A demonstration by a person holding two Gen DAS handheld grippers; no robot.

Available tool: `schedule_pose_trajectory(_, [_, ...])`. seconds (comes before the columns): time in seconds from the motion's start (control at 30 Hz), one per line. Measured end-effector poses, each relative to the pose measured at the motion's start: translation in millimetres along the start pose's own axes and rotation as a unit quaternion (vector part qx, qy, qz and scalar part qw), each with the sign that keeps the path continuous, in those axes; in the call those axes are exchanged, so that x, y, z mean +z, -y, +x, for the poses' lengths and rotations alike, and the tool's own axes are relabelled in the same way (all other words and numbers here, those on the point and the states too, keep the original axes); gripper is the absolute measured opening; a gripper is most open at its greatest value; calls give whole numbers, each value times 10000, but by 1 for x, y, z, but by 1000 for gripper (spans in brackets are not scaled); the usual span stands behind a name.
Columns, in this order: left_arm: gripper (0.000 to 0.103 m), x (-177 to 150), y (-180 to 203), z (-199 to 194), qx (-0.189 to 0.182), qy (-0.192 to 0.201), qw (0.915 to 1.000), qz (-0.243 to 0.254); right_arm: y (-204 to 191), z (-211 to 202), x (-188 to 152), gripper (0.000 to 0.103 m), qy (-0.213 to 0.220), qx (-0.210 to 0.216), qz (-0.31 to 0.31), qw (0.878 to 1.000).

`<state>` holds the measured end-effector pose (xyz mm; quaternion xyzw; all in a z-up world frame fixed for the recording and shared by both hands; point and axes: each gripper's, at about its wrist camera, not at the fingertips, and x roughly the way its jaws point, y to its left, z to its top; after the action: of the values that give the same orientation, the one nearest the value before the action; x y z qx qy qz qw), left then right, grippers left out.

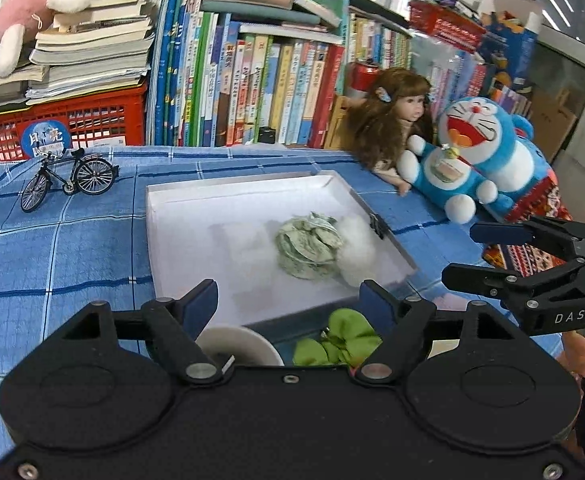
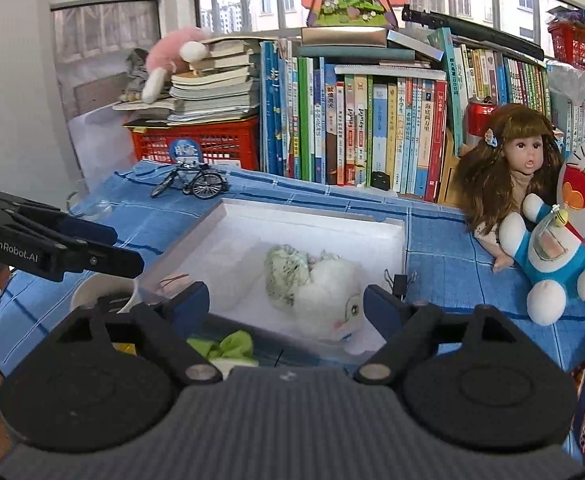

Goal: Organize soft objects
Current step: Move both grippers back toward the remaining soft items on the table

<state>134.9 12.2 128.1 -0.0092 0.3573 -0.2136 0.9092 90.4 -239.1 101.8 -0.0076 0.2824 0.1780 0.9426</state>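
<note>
A white shallow box (image 1: 196, 216) (image 2: 332, 220) lies on the blue checked cloth. In it lie a crumpled green-patterned cloth (image 1: 308, 248) (image 2: 286, 268) and, touching it, a white plush toy (image 1: 356, 250) (image 2: 332, 300). A green soft item (image 1: 340, 338) (image 2: 228, 346) lies on the cloth in front of the box. My left gripper (image 1: 288, 300) is open and empty above the box's near edge; it also shows at the left of the right wrist view (image 2: 104, 246). My right gripper (image 2: 286, 304) is open and empty; it shows at the right of the left wrist view (image 1: 468, 252).
A doll (image 1: 392, 128) (image 2: 508, 172) and a blue cat plush (image 1: 476, 156) (image 2: 572, 224) lean at the right. A model bicycle (image 1: 68, 178) (image 2: 192, 182), a red crate (image 1: 60, 124), a row of books (image 1: 252, 80) and a white cup (image 1: 240, 344) (image 2: 100, 292) surround the box.
</note>
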Motion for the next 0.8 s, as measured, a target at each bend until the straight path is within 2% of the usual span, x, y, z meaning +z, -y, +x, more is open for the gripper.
schedule_pose_trajectory(0.23, [78, -27, 4, -23, -109, 152, 9998, -16, -7, -29, -21, 91, 220, -14, -49, 9997])
schedule_pose_trajectory(0.57, [80, -70, 2, -48, 36, 429, 9991, -44, -8, -49, -63, 91, 491, -184, 13, 9986])
schedule_pose_trajectory(0.8, [80, -102, -9, -55, 181, 452, 9986, -228, -5, -49, -96, 91, 420, -202, 157, 9988])
